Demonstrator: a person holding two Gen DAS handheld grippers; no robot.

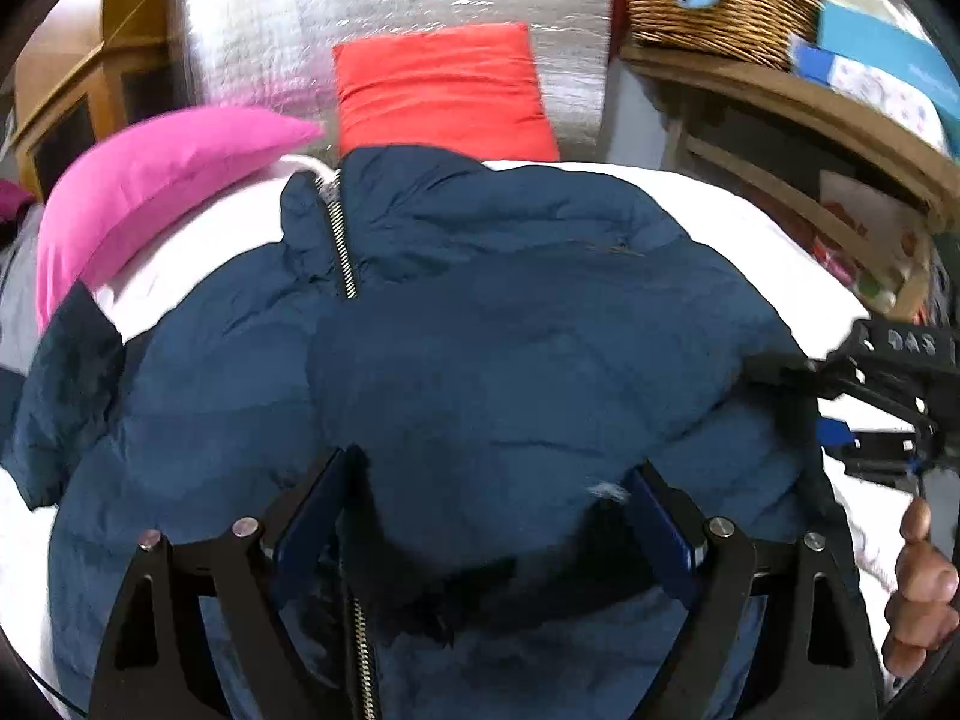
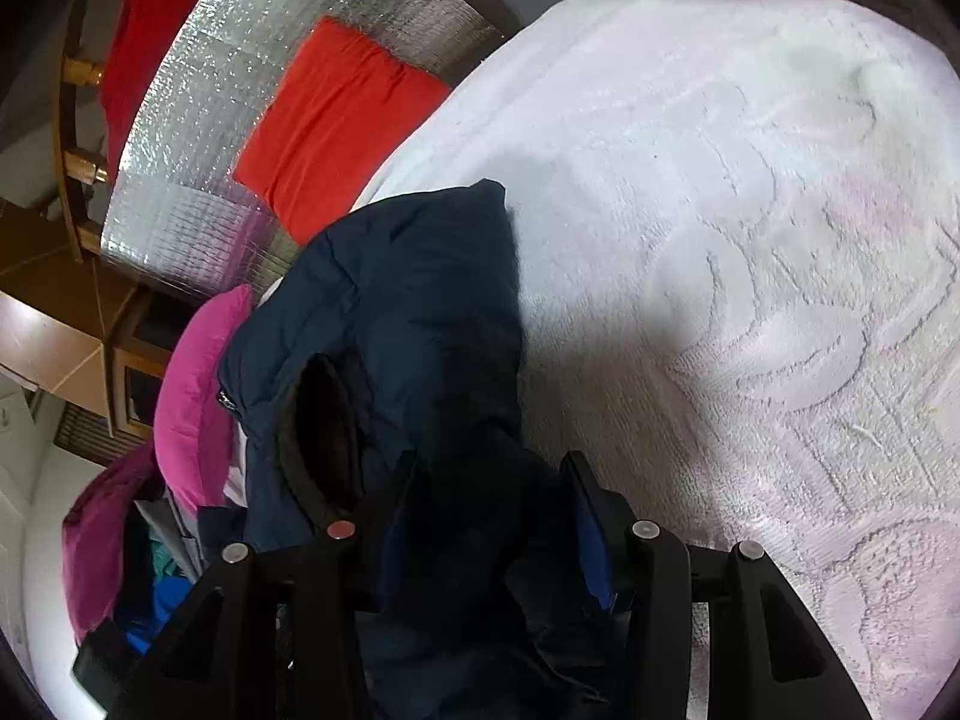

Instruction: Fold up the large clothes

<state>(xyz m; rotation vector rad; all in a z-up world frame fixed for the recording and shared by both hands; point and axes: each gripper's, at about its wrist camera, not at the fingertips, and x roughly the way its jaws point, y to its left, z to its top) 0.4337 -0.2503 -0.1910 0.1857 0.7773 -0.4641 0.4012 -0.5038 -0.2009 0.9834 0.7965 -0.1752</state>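
A navy puffer jacket (image 1: 480, 330) with a metal zipper lies spread on a white bedspread (image 1: 720, 204). My left gripper (image 1: 489, 480) is over the jacket's near hem, jaws wide apart with padded fabric bulging between them. In the left wrist view my right gripper (image 1: 786, 378) is at the jacket's right edge, touching the fabric. In the right wrist view the right gripper (image 2: 489, 474) has dark jacket fabric (image 2: 414, 300) bunched between its fingers, with the sleeve cuff opening (image 2: 321, 426) just left of it.
A pink pillow (image 1: 150, 180) and a red pillow (image 1: 444, 96) lean at the bed head against a silver foil panel (image 1: 390, 12). A wicker basket (image 1: 714, 6) sits on a wooden shelf at the right. The white bedspread (image 2: 750, 210) stretches right of the jacket.
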